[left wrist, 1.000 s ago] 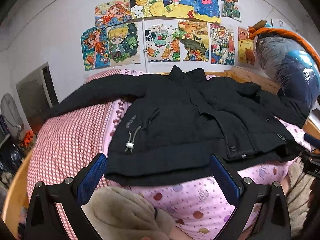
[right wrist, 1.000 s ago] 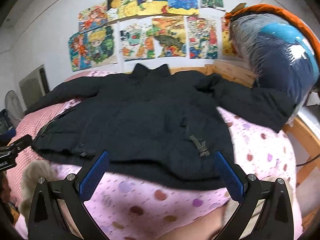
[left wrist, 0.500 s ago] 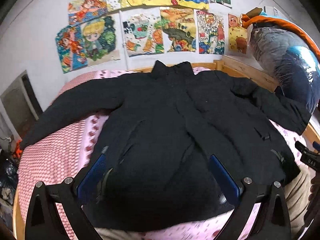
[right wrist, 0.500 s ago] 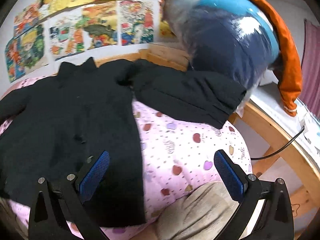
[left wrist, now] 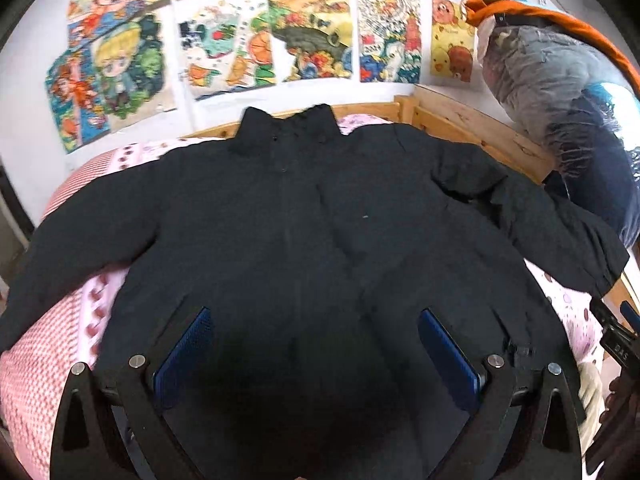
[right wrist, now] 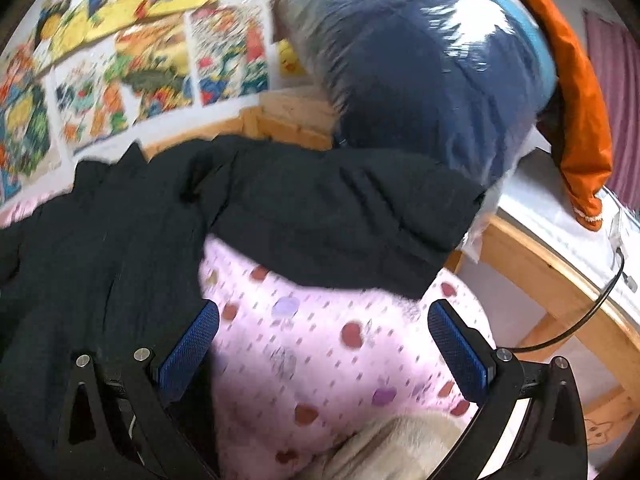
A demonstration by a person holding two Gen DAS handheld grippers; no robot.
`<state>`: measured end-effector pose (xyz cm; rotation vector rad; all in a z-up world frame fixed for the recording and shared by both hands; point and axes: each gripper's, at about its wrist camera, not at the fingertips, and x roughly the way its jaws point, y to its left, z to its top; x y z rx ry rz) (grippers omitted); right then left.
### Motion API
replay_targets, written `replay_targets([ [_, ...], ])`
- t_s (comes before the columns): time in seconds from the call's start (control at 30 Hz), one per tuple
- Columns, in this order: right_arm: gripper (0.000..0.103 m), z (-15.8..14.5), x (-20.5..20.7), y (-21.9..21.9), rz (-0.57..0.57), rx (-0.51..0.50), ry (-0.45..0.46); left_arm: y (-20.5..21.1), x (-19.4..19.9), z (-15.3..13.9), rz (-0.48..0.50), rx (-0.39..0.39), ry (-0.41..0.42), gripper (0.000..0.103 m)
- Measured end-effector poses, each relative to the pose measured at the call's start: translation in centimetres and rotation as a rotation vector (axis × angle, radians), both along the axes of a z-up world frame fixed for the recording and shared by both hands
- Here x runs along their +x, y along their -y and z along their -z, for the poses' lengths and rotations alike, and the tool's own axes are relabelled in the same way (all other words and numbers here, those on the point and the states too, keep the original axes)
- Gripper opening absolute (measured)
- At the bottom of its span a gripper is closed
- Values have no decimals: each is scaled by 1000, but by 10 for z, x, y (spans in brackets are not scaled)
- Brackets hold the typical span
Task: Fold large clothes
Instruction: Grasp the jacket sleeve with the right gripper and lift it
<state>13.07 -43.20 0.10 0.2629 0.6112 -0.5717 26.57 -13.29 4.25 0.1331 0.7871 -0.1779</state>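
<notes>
A large black jacket (left wrist: pixel 288 248) lies spread on the bed, collar toward the wall, both sleeves stretched out sideways. My left gripper (left wrist: pixel 316 348) hovers open over the jacket's lower front, with nothing between its blue pads. In the right wrist view the jacket's right sleeve (right wrist: pixel 340 220) reaches across the pink spotted bedsheet (right wrist: pixel 312 344) toward the bed's edge. My right gripper (right wrist: pixel 324 344) is open above the sheet, just short of that sleeve, its left finger over the jacket's side. The right gripper's tip (left wrist: pixel 616 336) shows at the left wrist view's right edge.
A big plastic-wrapped blue bundle (right wrist: pixel 432 72) with orange cloth (right wrist: pixel 580 96) stands at the bed's right side against the sleeve's cuff. The wooden bed frame (right wrist: pixel 540 264) runs along the right. Colourful posters (left wrist: pixel 240 48) cover the wall. A beige fleece cloth (right wrist: pixel 392 448) lies near the front.
The left gripper moved forward over the jacket, which now fills its view. The right gripper swung right, from the jacket's hem toward the right sleeve and the bundle.
</notes>
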Motion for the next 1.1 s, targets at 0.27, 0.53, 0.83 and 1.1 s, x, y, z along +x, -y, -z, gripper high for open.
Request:
replay_targets([
  [0.27, 102, 15, -5, 56, 183, 100, 156, 72, 72, 16, 100, 32, -39, 103],
  [0.53, 102, 54, 2, 88, 188, 315, 258, 135, 124, 32, 139, 81, -41, 103],
  [0.83, 102, 69, 4, 90, 181, 369, 457, 169, 170, 52, 123, 140, -23, 103],
  [1.1, 69, 75, 12, 93, 181, 417, 456, 179, 197, 86, 114, 147, -105, 103],
])
